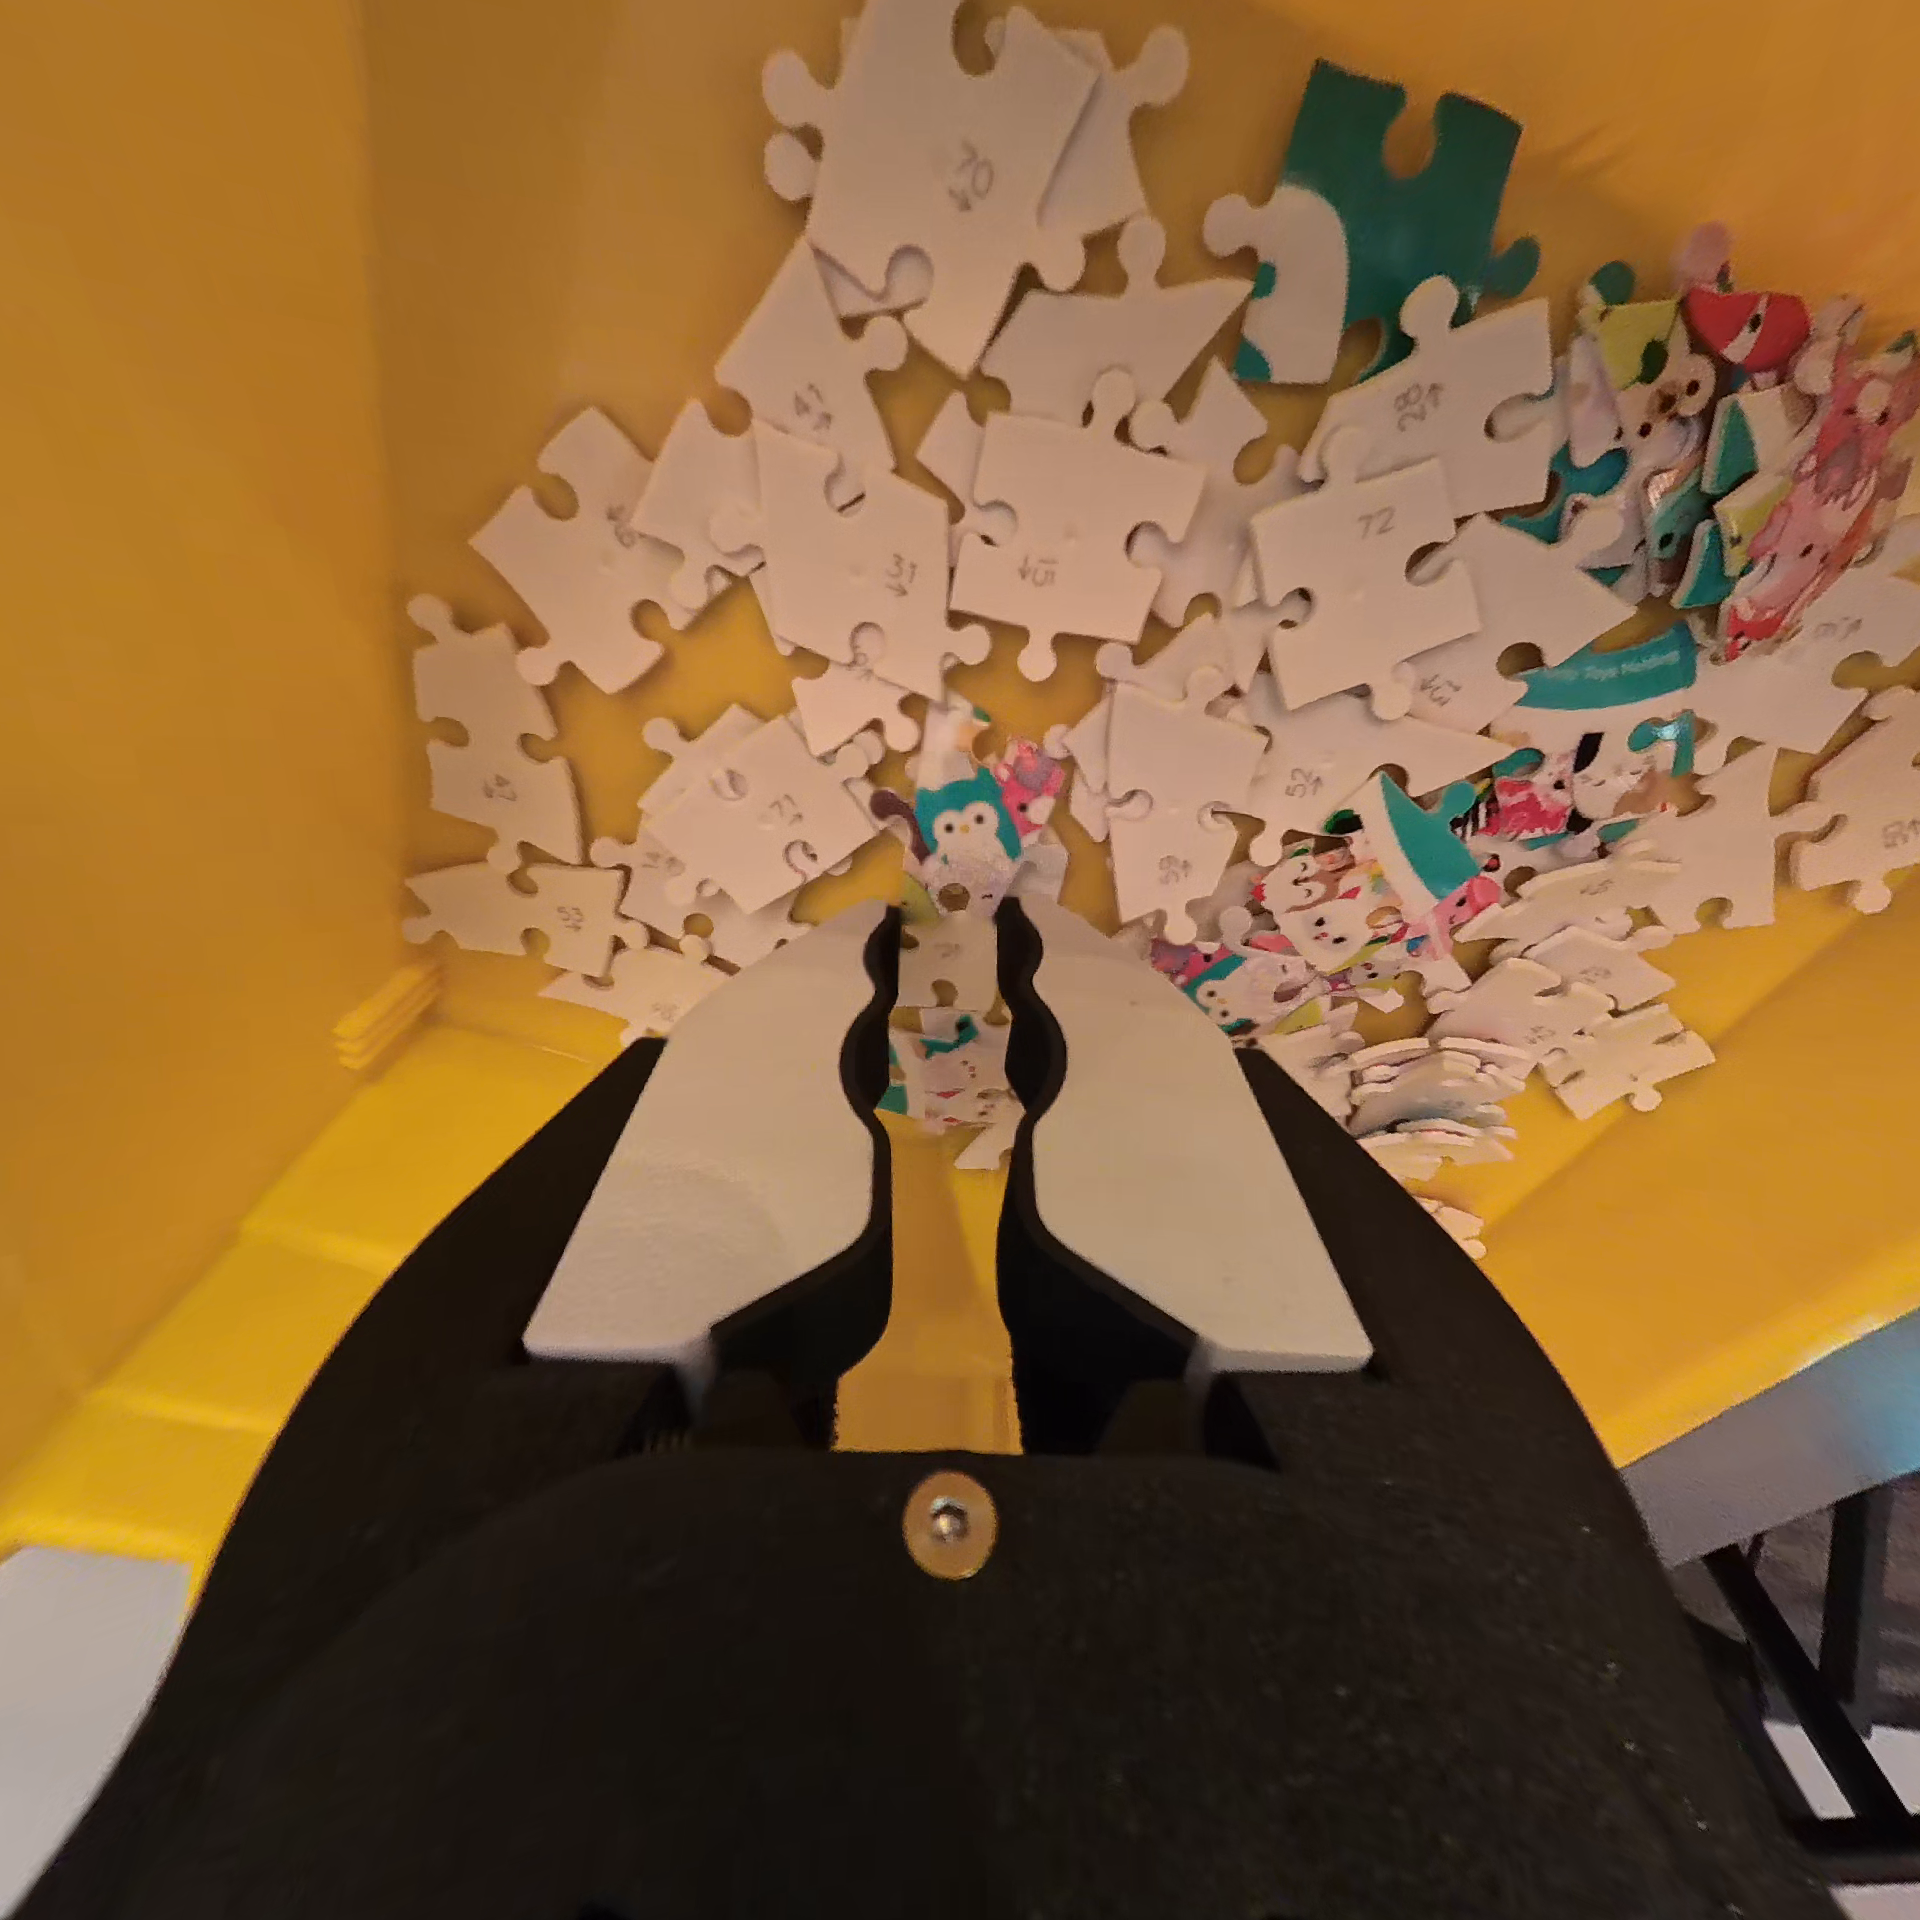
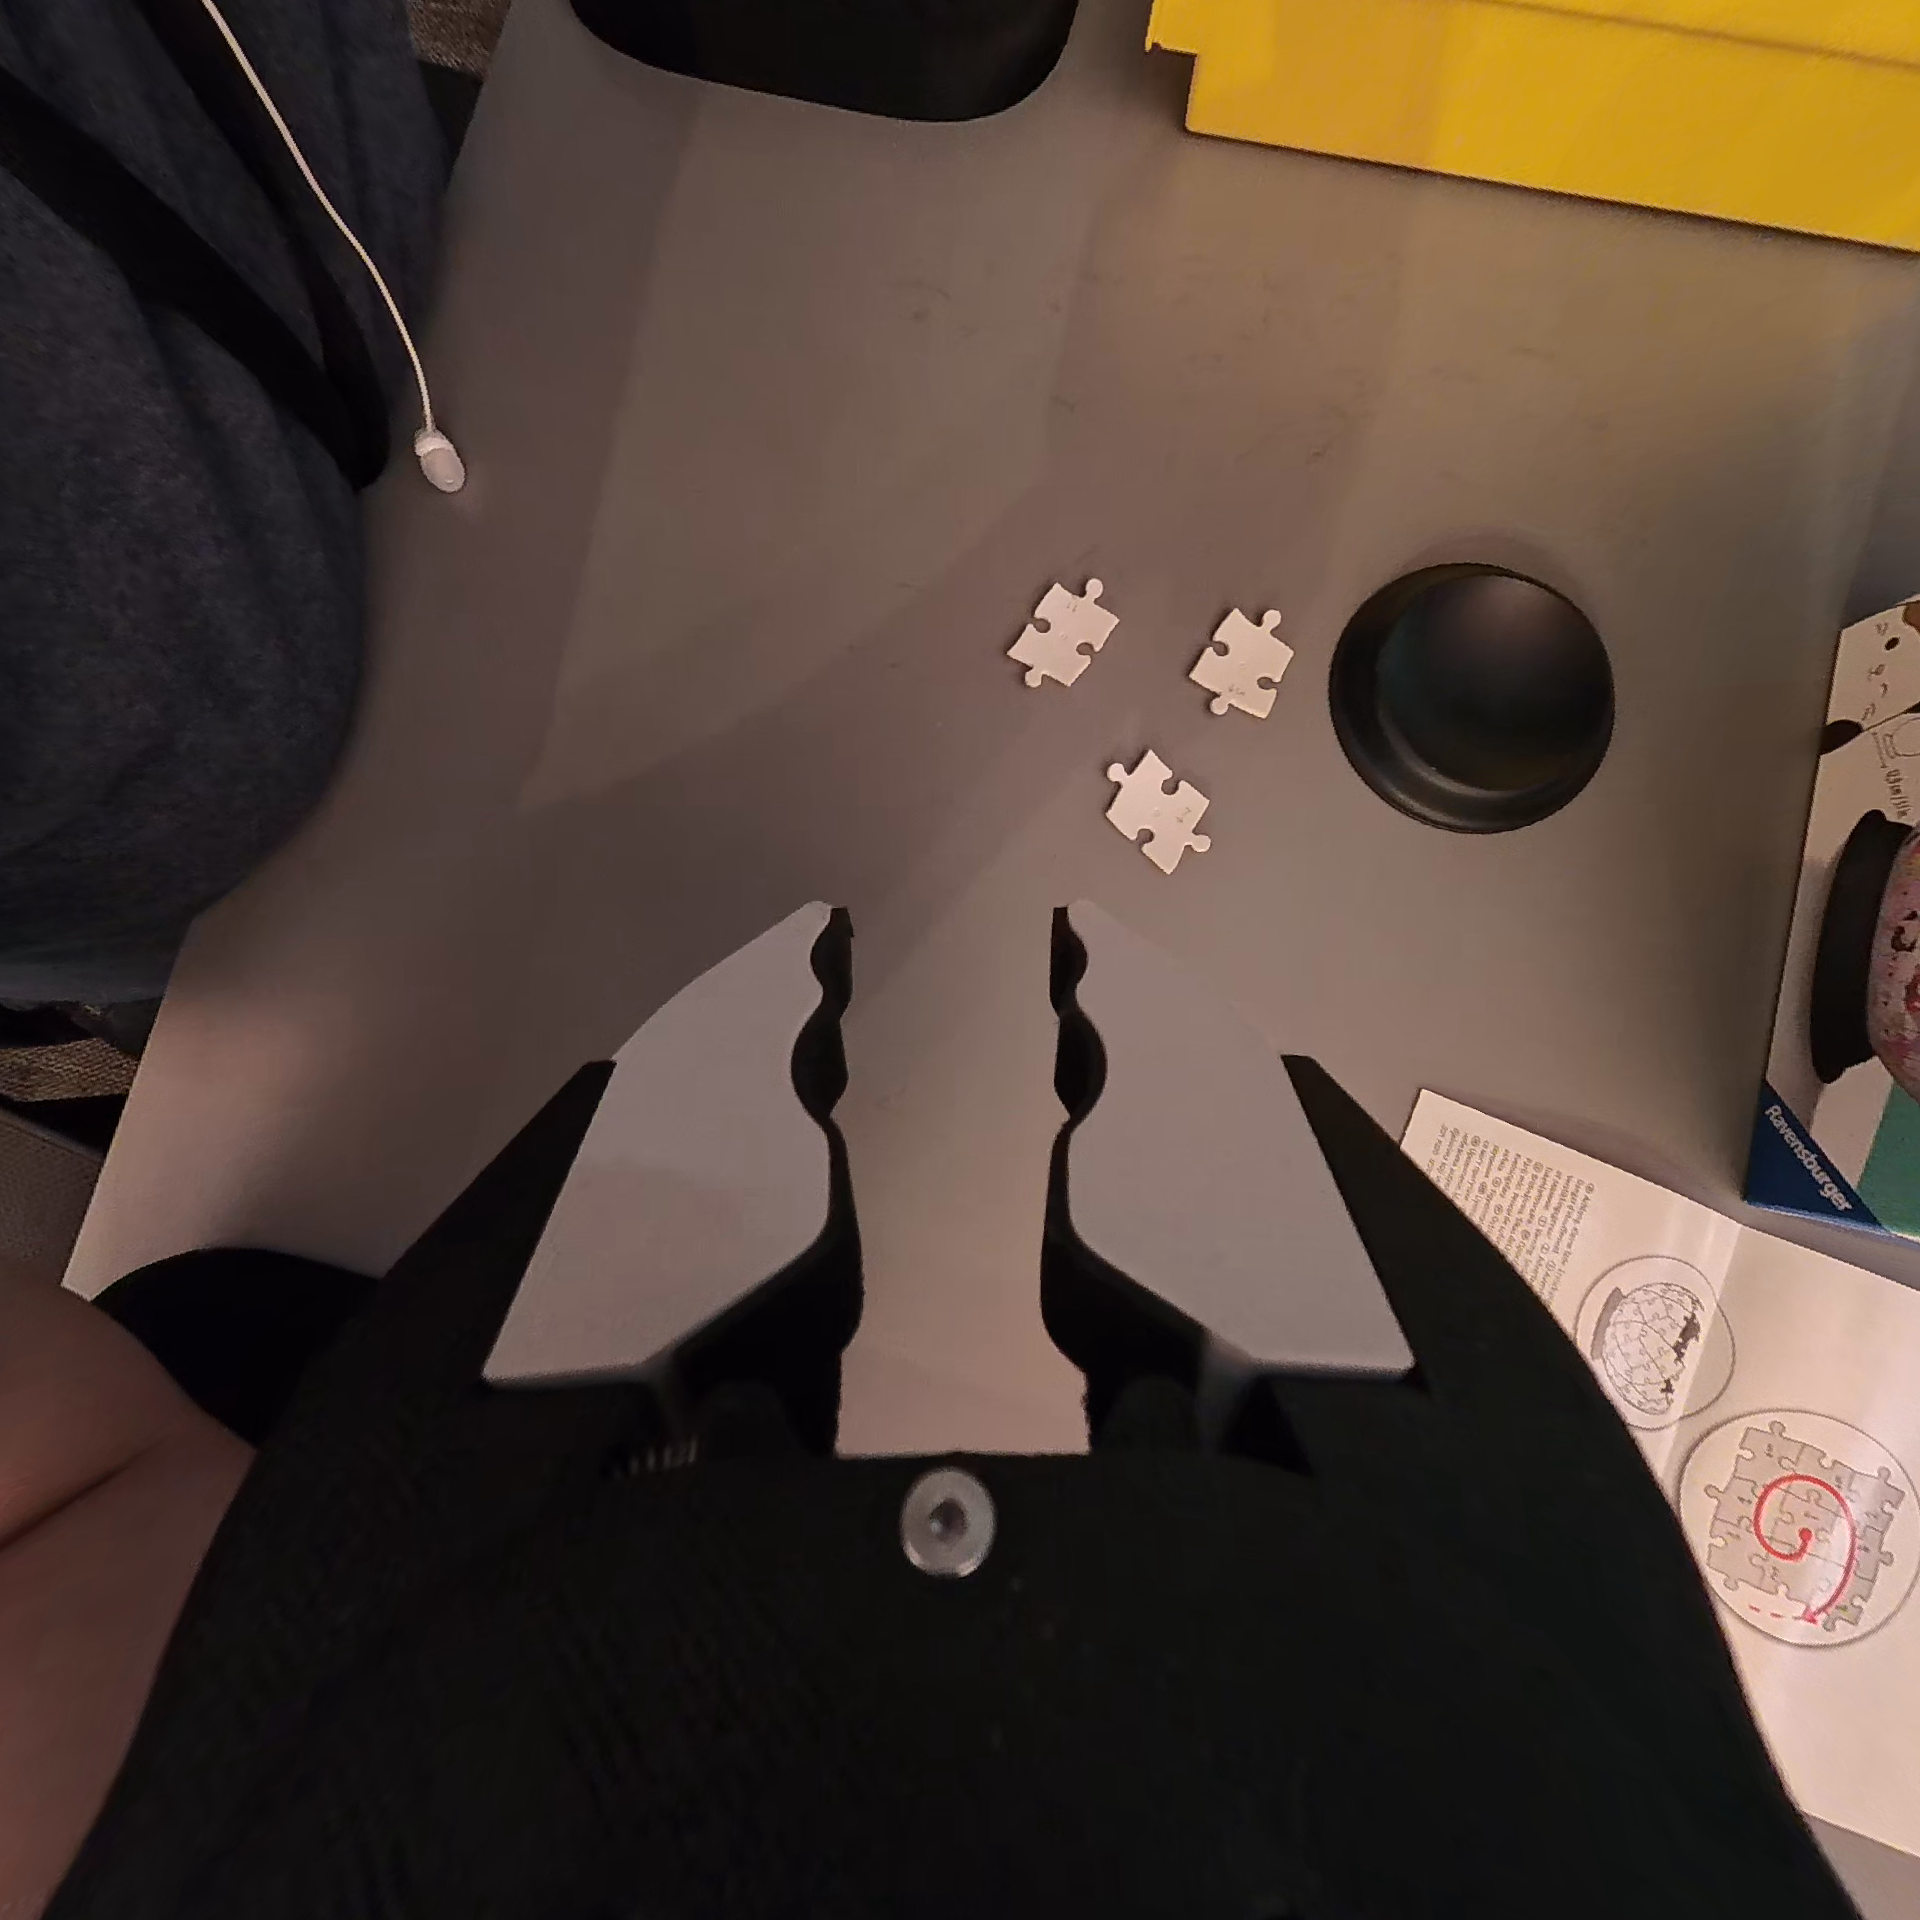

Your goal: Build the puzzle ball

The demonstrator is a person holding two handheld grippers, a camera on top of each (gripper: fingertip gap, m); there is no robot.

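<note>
- Left gripper (image 1: 948, 914) reaching into a yellow bin (image 1: 208, 520), fingers (image 1: 769, 1091) narrowed but with a gap; a small piece with a teal owl picture (image 1: 961, 831) right at the tips, grip or mere touch cannot be told.
- Under and around the tips, a heap of puzzle pieces (image 1: 1039, 540) on the bin floor, most lying blank white side up, overlapping.
- Toward the right wall of the bin, a cluster of picture-side pieces (image 1: 1745, 468) in pink, teal and red; one large teal piece (image 1: 1382, 208) toward the far wall.
- Right gripper (image 2: 951, 925) above the grey counter (image 2: 779, 416), fingers (image 2: 707, 1143) spread apart, nothing between them.
- Just beyond the tips, three white pieces (image 2: 1158, 810) flat on the counter, near each other but apart.
- Right of those, a black round stand (image 2: 1470, 696) on the counter.
- At the counter's right edge, the puzzle box (image 2: 1860, 935); nearer, an unfolded instruction sheet (image 2: 1766, 1455).
- At the far right corner, the edge of the yellow bin (image 2: 1558, 114).
- Along the left edge, a person's dark blue sleeve (image 2: 156, 520) with a white cord (image 2: 343, 239).
</note>
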